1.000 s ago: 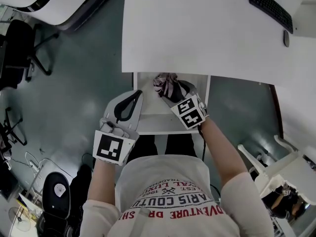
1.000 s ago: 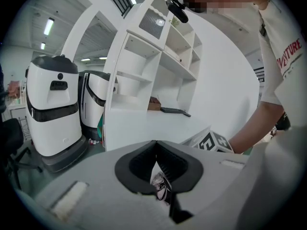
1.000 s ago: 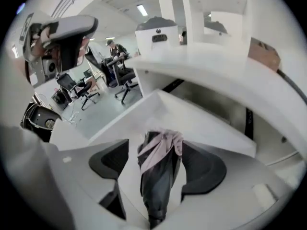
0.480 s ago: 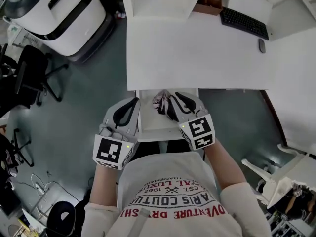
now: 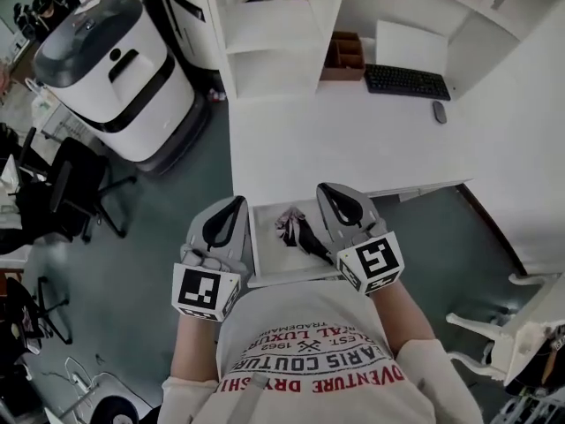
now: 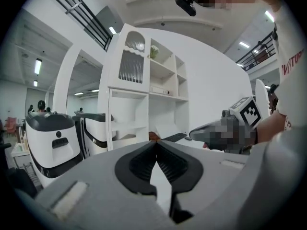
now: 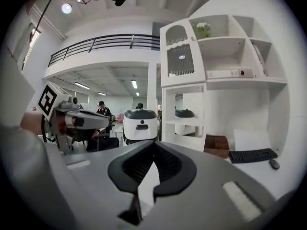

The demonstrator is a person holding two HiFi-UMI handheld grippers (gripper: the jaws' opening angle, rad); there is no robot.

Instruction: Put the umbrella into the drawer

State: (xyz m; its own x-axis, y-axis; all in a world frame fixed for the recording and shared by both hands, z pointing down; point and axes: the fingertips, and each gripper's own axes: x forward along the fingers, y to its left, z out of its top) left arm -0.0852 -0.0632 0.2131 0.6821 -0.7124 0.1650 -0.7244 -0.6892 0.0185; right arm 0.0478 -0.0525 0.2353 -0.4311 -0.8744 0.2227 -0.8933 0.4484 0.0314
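Umbrella (image 5: pixel 298 228) is in the open drawer (image 5: pixel 267 254), and nothing holds it. It is a compact type, folded short. The bunched canopy end is pale pinkish with dark streaks and points up-left toward the desk (image 5: pixel 353 148). The slim dark end runs down-right. It lies diagonally on the drawer floor, in the right half, with bare white floor to its left. The drawer is white and pulled out from under the desk's front edge toward my body.

My left gripper (image 5: pixel 235 201) has its jaws closed tip to tip and is empty. In the left gripper view (image 6: pixel 155 143) the dark pads meet at the front with only white background behind them. It hangs over the drawer's left edge, apart from the umbrella.

My right gripper (image 5: pixel 328 188) also has its jaws together with nothing between them, which the right gripper view (image 7: pixel 154 143) confirms. It sits over the drawer's right edge, and from the head view its body covers the tip of the umbrella's dark end. Both grippers point forward at the white shelf unit (image 5: pixel 274 34), not down into the drawer.

A keyboard (image 5: pixel 408 81) and a mouse (image 5: pixel 439 111) sit at the desk's far side. A white machine with a dark lid (image 5: pixel 110 69) stands on the floor to the left.
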